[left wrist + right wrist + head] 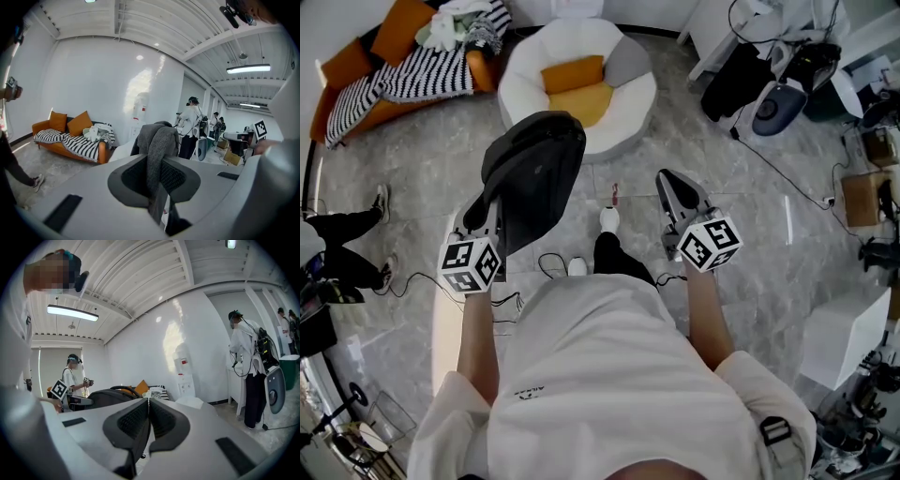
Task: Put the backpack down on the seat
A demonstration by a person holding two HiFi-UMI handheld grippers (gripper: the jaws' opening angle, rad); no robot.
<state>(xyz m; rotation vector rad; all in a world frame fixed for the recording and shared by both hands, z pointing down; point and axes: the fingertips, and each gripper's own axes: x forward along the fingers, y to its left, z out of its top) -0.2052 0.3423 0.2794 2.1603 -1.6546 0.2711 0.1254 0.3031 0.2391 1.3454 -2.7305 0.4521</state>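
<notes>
- Left gripper (490,208) at the near left of the head view, marker cube toward the person, jaws narrowed and clamped on a grey strap (157,145) of the backpack (534,169).
- In the left gripper view, strap draped over and pinched between both pads (176,177), the rest of it rising above the jaws.
- Backpack dark grey, hanging from the left gripper above the grey marble floor (694,141), its far end overlapping the near left rim of the seat (520,84) in the head view; not resting on the seat.
- Seat round, white and padded, far centre, carrying an orange cushion (574,72), a yellow one (584,101) and a grey one (626,61).
- Right gripper (678,192) at the near right, well apart from the backpack, jaws brought together with nothing between them (149,409).
- Backpack seen from the right gripper view as a dark rounded shape (108,397) to the left beyond the jaws.
- Orange sofa (352,61) with a striped blanket (422,73) at the far left.
- Another person's dark-trousered legs (342,246) at the left edge.
</notes>
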